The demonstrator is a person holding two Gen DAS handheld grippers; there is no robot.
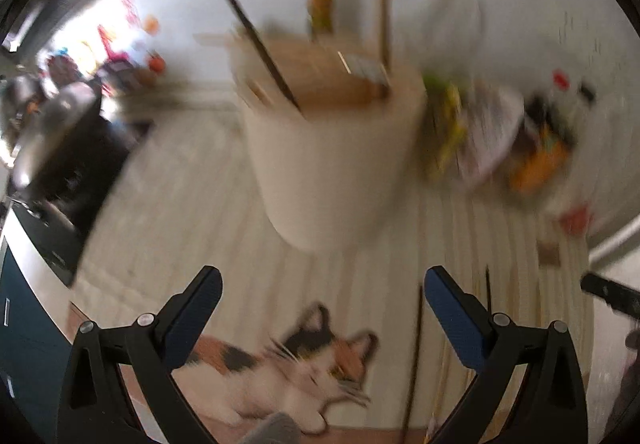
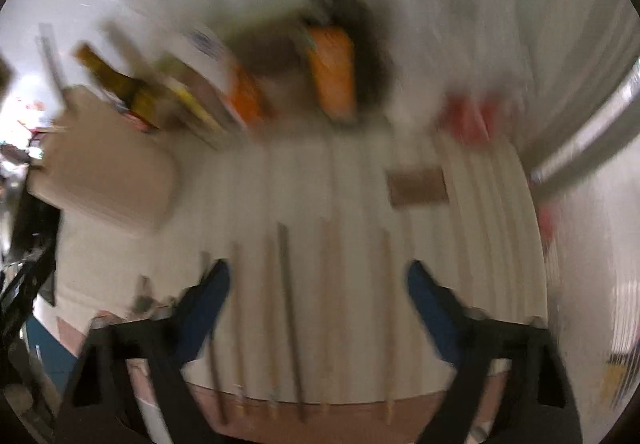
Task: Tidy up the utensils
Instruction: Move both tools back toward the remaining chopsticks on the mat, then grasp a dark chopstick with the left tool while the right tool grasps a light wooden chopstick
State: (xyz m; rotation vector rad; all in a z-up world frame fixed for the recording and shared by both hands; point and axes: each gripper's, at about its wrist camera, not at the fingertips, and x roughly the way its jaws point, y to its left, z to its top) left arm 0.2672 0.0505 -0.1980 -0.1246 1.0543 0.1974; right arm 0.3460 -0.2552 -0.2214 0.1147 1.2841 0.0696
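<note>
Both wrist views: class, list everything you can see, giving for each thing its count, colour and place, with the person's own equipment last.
Utensil holder: one, cream, standing on the mat, ahead of the left gripper.
Chopsticks in holder: at least two, one dark, one pale wood, leaning upright.
Chopsticks on mat: about six, wood and dark, lying side by side between the right gripper's fingers.
Mat: one, white, ribbed, on the table.
Cat picture: one, calico, printed by the mat's near edge.
Packets and bottles: several, orange, yellow, brown, behind the mat; too blurred to count.
Brown card: one, on the mat's far right.
Left gripper: black, blue pads, open, empty.
Right gripper: same, open, over the chopsticks.
</note>
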